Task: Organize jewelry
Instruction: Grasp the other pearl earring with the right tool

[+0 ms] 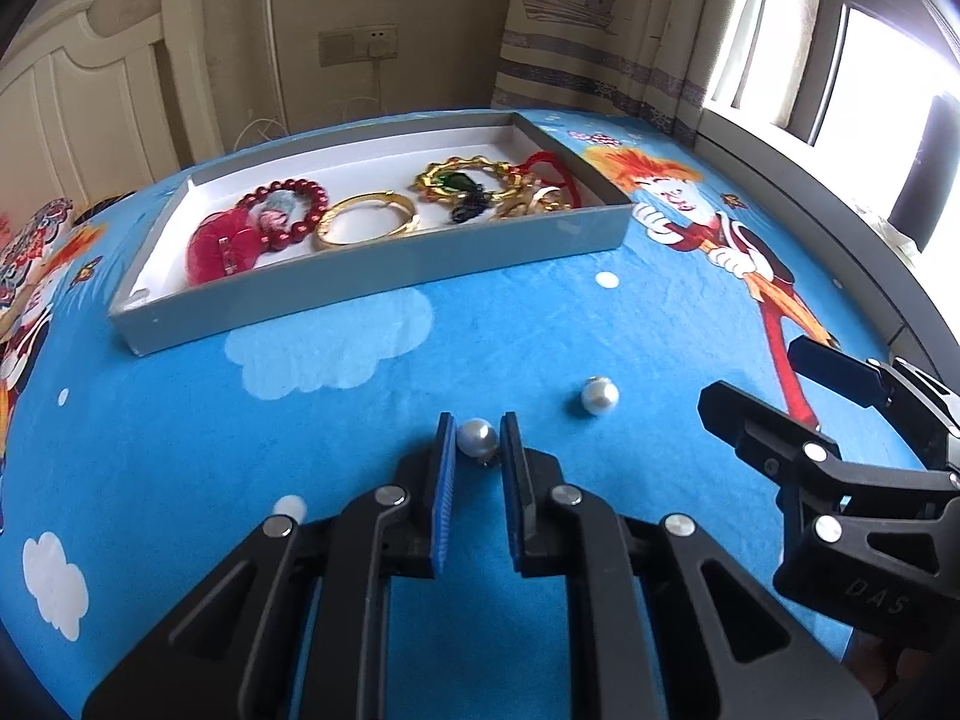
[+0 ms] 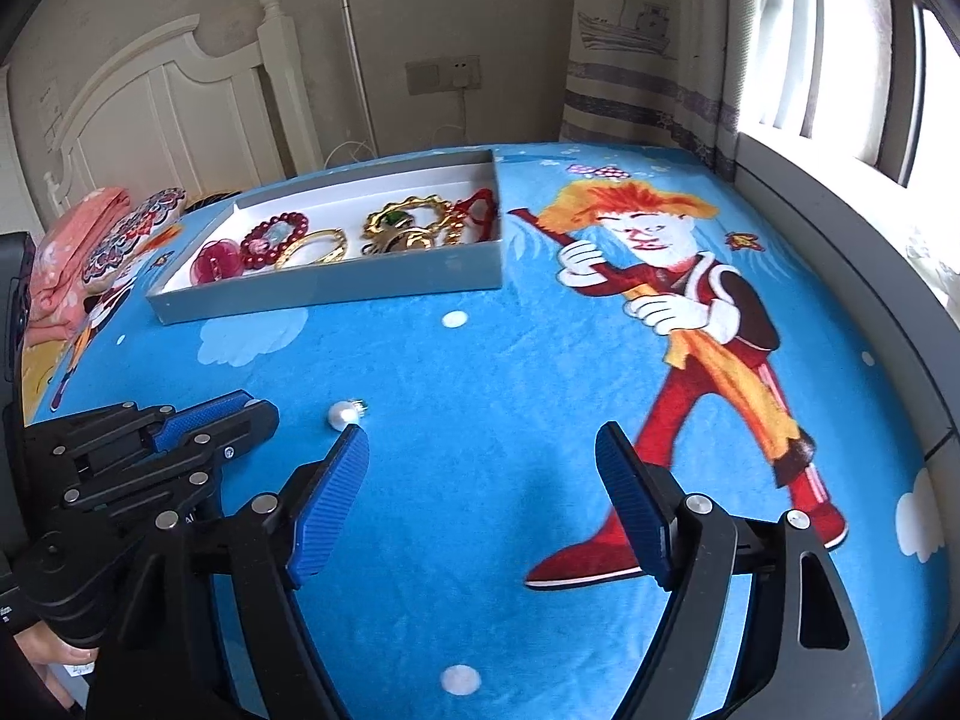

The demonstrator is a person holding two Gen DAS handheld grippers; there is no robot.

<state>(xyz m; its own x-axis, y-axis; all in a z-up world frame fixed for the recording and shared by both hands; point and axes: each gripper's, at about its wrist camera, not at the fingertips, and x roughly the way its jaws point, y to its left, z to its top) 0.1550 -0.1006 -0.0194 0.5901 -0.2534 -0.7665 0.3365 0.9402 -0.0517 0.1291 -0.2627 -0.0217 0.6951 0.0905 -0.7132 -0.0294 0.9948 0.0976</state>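
Two pearl earrings lie on the blue cartoon blanket (image 1: 540, 324). One pearl earring (image 1: 477, 438) sits between the tips of my left gripper (image 1: 477, 441), whose pads press in on both its sides. The other pearl earring (image 1: 599, 396) (image 2: 343, 414) rests loose to the right, just beyond the left fingertip of my right gripper (image 2: 480, 438), which stands wide open with nothing in it. The grey tray (image 1: 384, 276) (image 2: 336, 288) farther back holds a red bead bracelet (image 1: 282, 204), a gold bangle (image 1: 366, 219), a gold chain (image 1: 462, 177) and a red hair clip (image 1: 219, 249). In the right wrist view my left gripper (image 2: 261, 408) hides its pearl.
A white headboard (image 2: 180, 114) and a wall stand behind the tray. Curtains (image 2: 648, 48) and a grey window ledge (image 2: 840, 252) run along the right side. Folded pink cloth (image 2: 66, 252) lies at the far left. A hand (image 2: 60, 660) shows at the lower left.
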